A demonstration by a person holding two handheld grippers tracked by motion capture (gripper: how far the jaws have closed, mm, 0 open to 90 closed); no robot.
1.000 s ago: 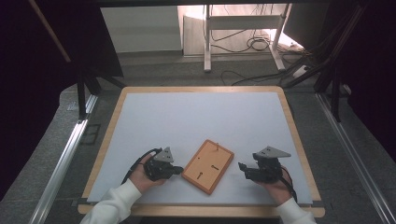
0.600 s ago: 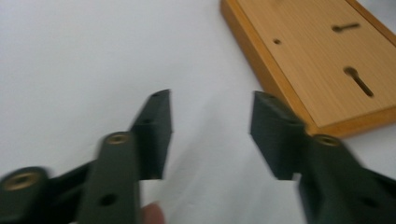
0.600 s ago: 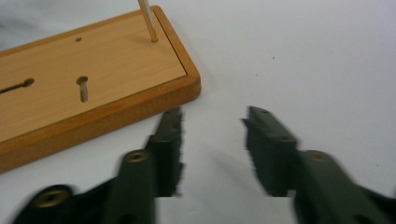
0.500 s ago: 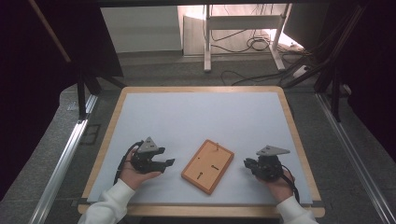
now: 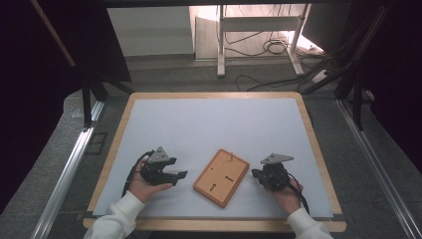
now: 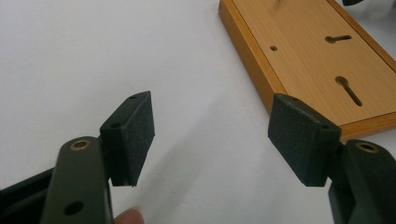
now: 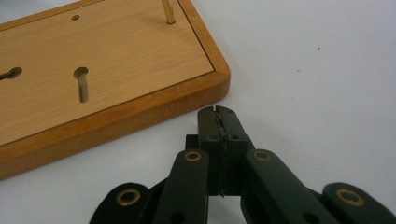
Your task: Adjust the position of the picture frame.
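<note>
Two grippers sit low over a white tabletop [image 5: 214,124] with a pale wooden rim, one either side of a wooden board [image 5: 221,177]. Room behind is dark; grey floor, a white stand's legs [image 5: 259,40] and loose cables [image 5: 278,47] beyond the far edge, metal rails [image 5: 67,169] along both sides. The board lies flat and skewed near the front edge, with keyhole slots in its face and a thin peg [image 7: 168,11] upright near one corner. Left gripper [image 5: 174,176]: jaws have just been opening, now spread wide with only bare surface between, board apart to the side. Right gripper [image 7: 218,116]: jaws have just been closing, now pressed together on nothing, tips just beside the board's corner, not touching. Nothing else on the sheet.
</note>
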